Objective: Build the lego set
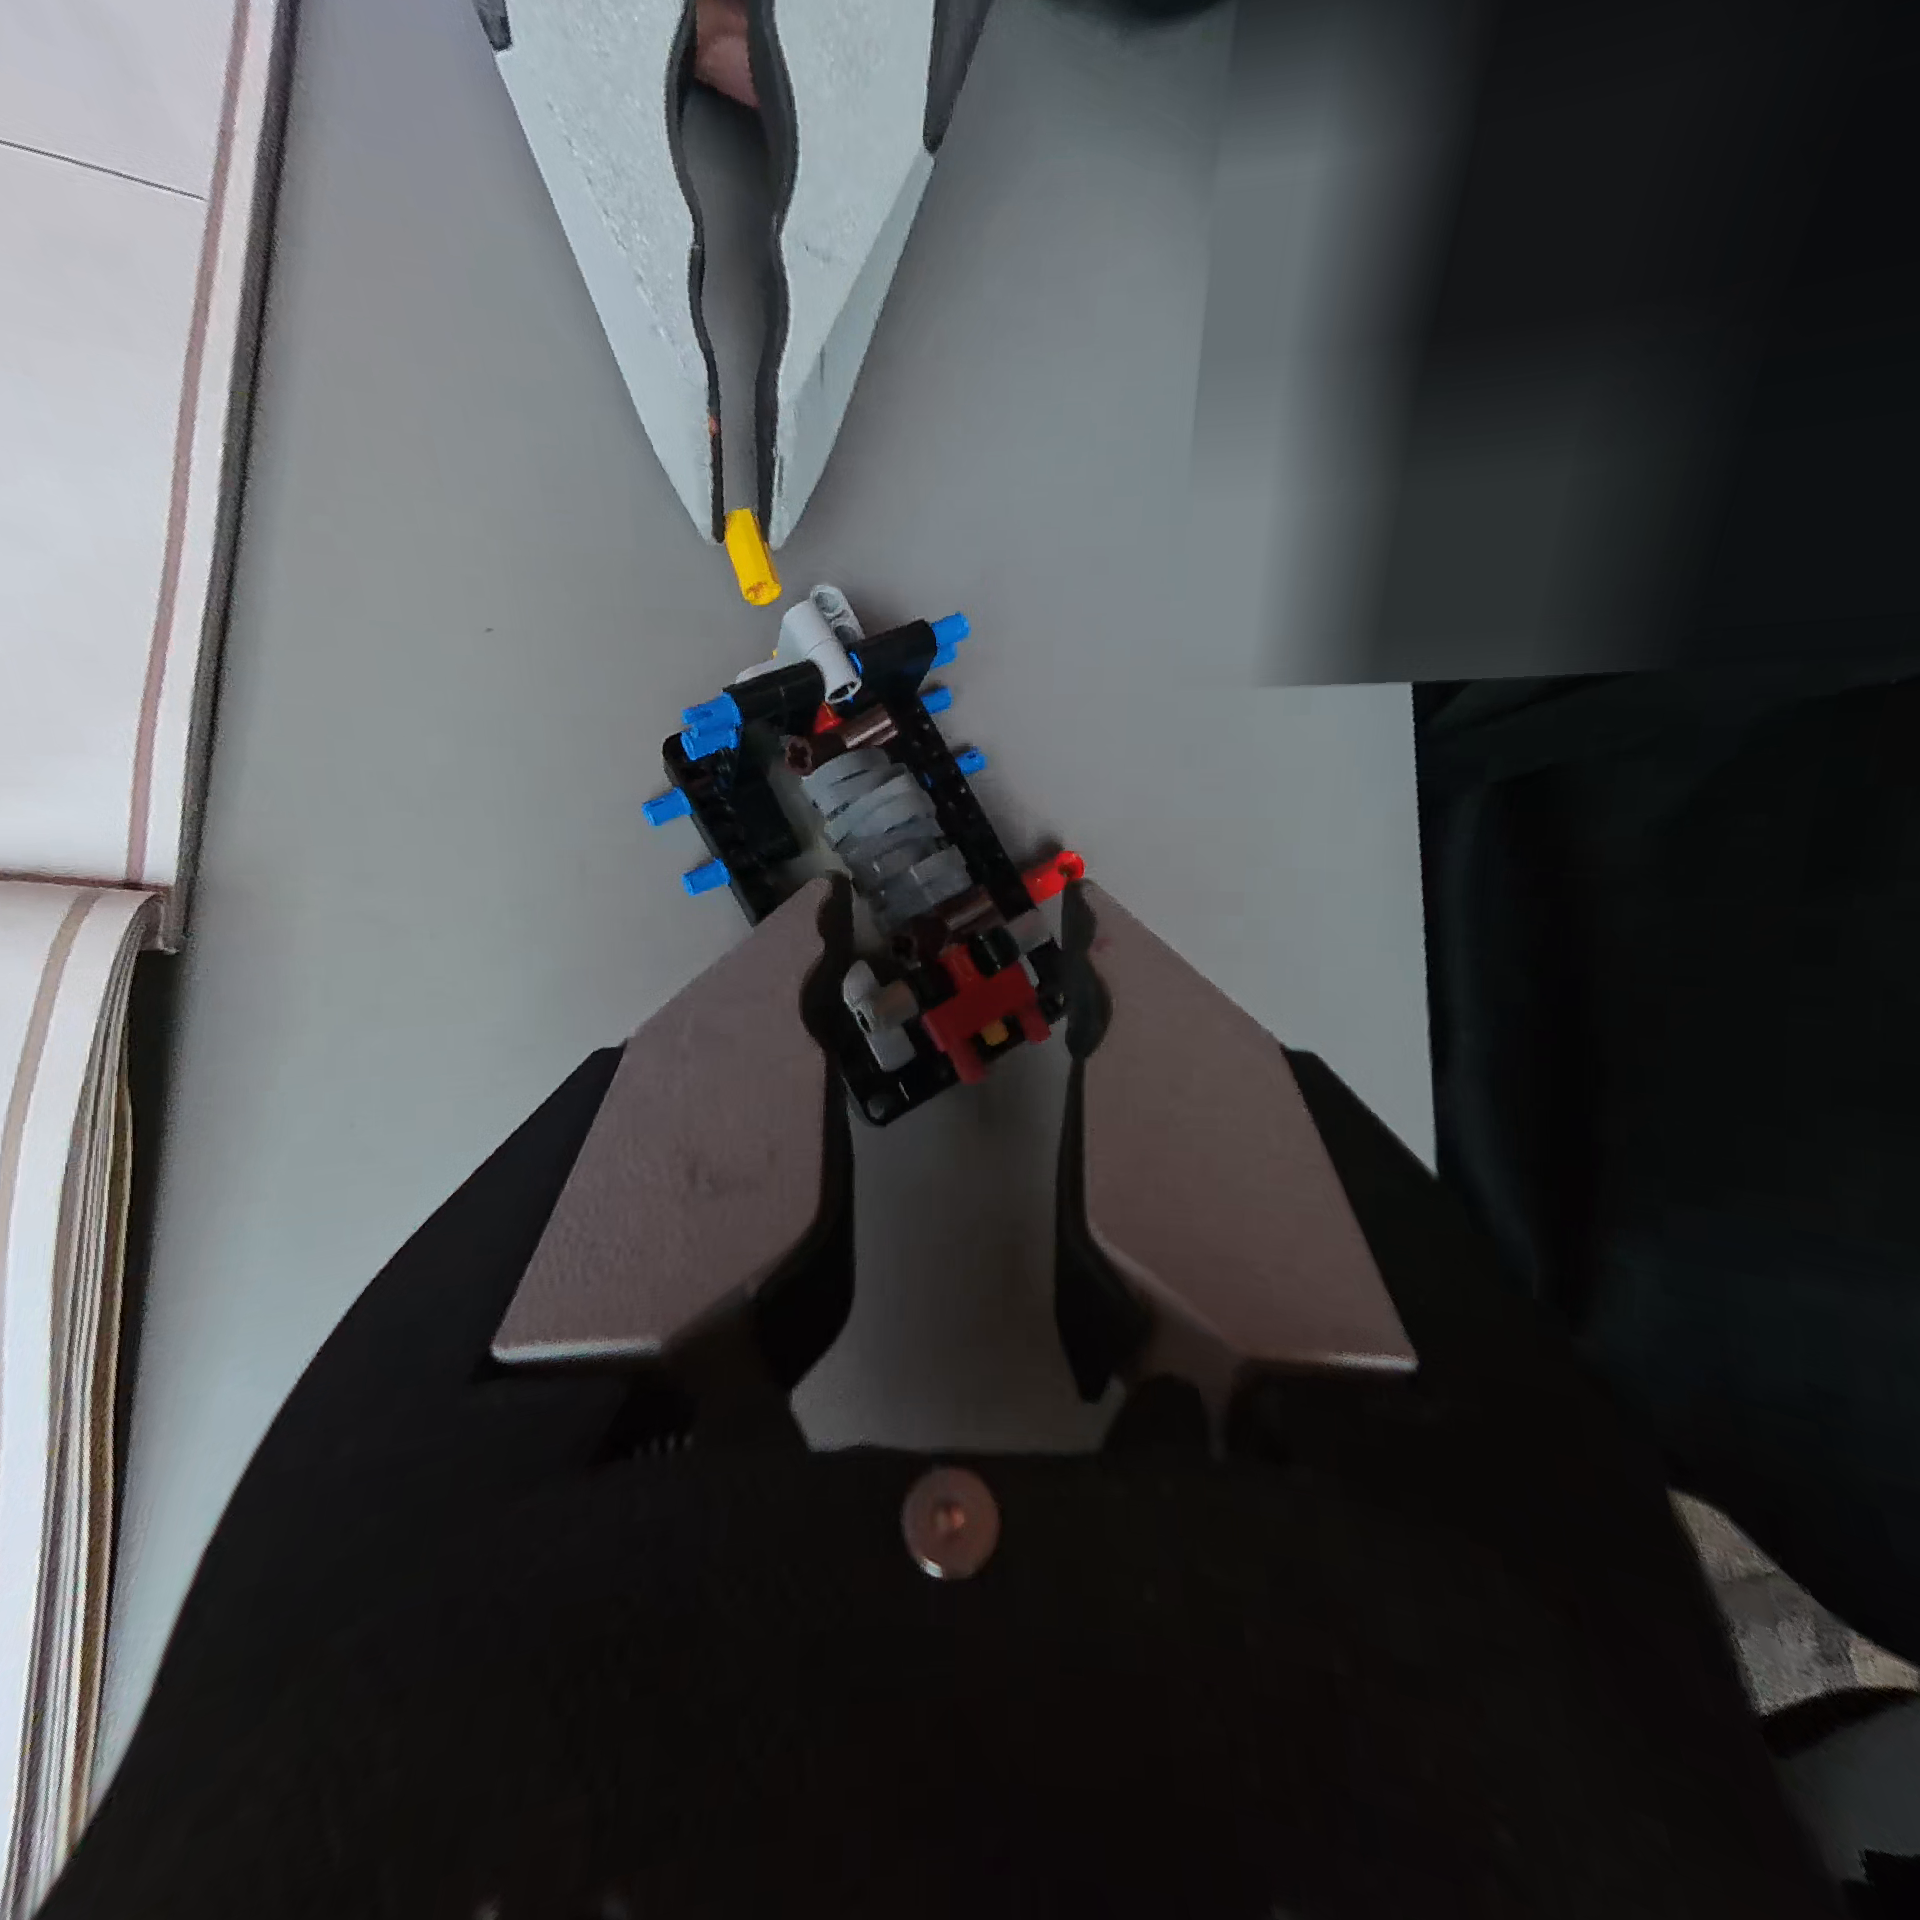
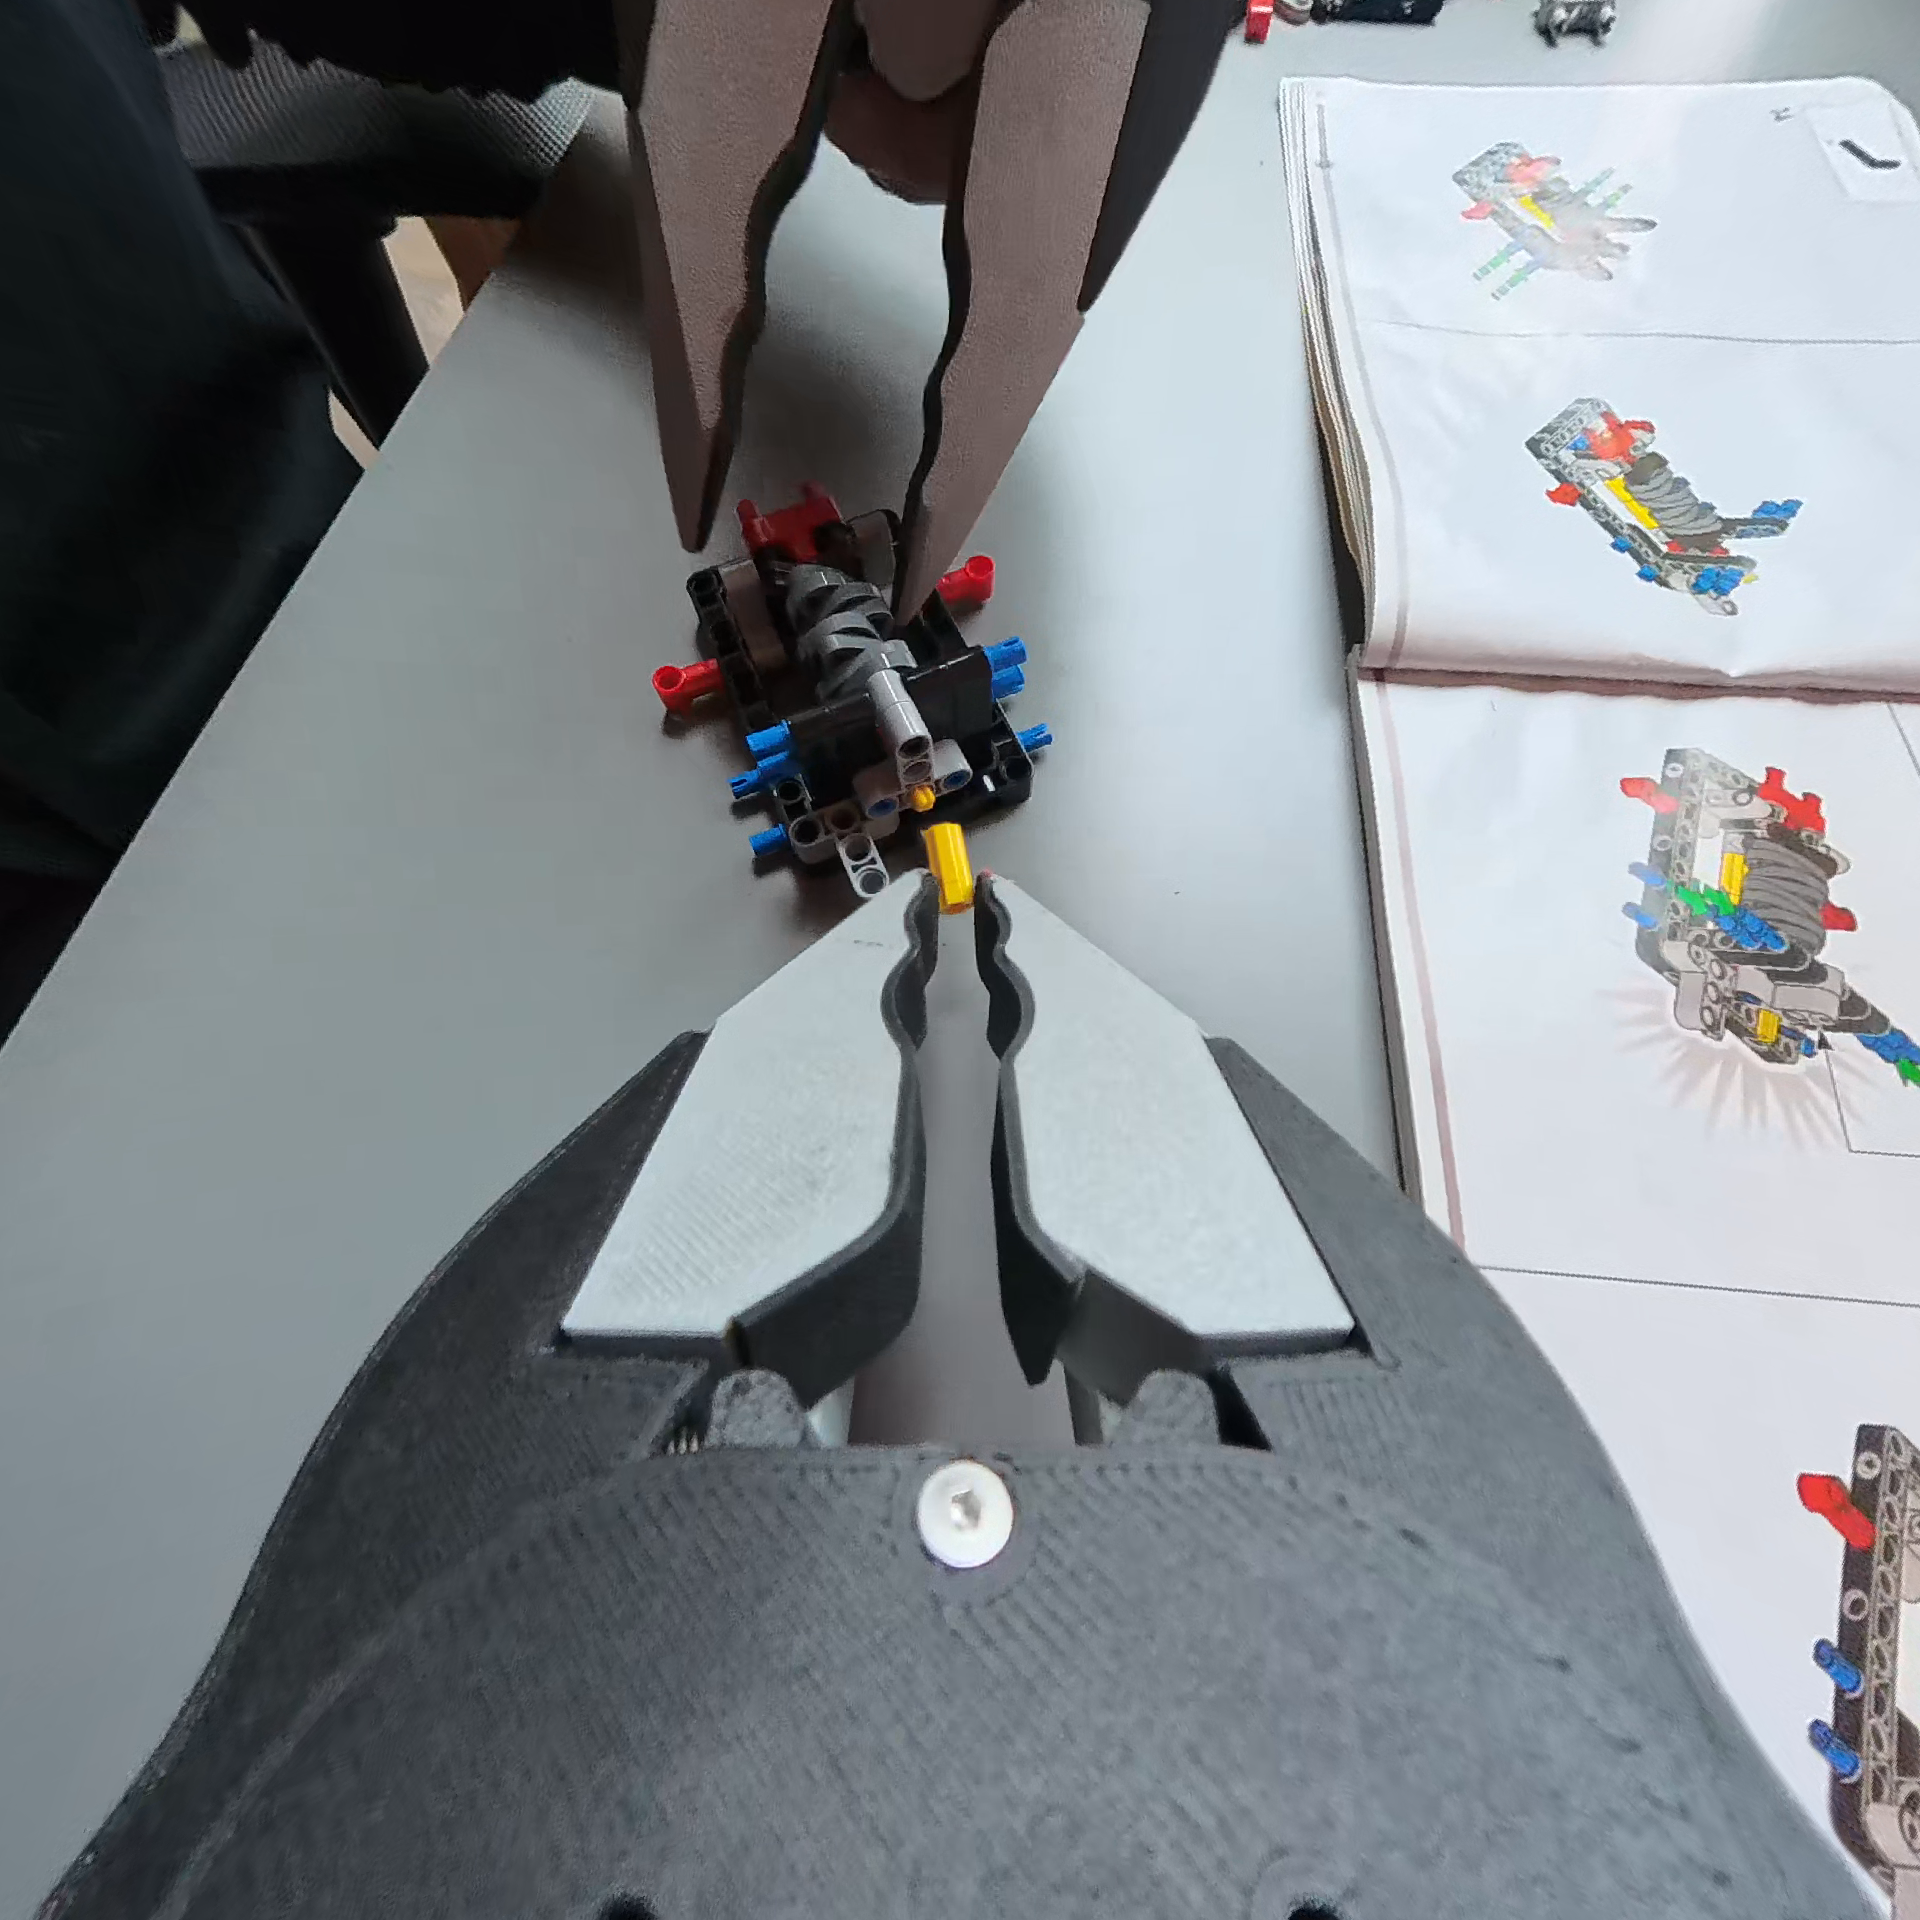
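Yellow cylindrical peg (image 2: 949, 864) pinched in my right gripper (image 2: 954, 883); my left gripper (image 1: 951, 935), spread, straddles the studded black frame (image 2: 862, 707) near the desk (image 2: 312, 831) edge.

Office or desk workspace, indoors. Plain grey laminate table (image 2: 260, 935) with a straight edge, beyond the right gripper's (image 2: 954, 885) tips and to its left. Past that edge, a dark mesh-backed chair (image 2: 343, 135) of the office kind, over a patch of pale wood-toned floor (image 2: 416, 281). To the gripper's right, a thick printed instruction booklet (image 2: 1621, 644) lies open flat, pages showing coloured assembly diagrams. Far ahead, near the table's back edge, a few loose small parts (image 2: 1340, 10), too small to identify. Soft, even light; no tools or machinery.
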`<state>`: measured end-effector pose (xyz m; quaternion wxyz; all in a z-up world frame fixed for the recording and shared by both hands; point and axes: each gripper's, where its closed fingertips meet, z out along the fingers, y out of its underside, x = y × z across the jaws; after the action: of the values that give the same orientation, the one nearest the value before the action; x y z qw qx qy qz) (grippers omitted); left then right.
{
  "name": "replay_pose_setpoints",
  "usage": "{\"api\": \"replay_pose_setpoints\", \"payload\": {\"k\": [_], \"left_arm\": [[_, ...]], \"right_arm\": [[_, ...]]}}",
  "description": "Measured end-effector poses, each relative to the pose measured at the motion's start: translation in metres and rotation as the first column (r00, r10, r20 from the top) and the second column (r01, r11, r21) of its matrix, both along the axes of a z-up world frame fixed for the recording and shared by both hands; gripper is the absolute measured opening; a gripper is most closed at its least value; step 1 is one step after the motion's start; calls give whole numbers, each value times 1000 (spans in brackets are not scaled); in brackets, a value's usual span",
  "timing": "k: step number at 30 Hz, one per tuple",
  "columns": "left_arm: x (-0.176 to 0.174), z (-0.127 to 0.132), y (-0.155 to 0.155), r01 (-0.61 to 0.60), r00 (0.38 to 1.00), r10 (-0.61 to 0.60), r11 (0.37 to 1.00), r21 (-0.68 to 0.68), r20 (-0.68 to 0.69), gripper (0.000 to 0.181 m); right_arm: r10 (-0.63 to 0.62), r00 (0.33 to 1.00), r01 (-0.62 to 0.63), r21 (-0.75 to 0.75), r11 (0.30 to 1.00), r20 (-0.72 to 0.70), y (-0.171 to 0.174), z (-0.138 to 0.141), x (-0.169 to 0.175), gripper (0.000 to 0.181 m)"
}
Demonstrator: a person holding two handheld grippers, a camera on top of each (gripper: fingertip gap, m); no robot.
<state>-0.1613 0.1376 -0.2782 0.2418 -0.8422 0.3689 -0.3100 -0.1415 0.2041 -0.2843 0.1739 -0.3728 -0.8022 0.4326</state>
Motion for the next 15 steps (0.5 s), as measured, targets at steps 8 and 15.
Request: {"api": "replay_pose_setpoints", "payload": {"k": [8, 15], "left_arm": [[6, 8, 16, -97, 995, 98, 994, -43, 23, 28], [7, -7, 15, -84, 994, 82, 996, -30, -66, 27]], "right_arm": [[26, 1000, -25, -48, 999, 8, -1, 3, 3, 4], [61, 996, -53, -127, 990, 62, -3, 5, 6, 3]]}}
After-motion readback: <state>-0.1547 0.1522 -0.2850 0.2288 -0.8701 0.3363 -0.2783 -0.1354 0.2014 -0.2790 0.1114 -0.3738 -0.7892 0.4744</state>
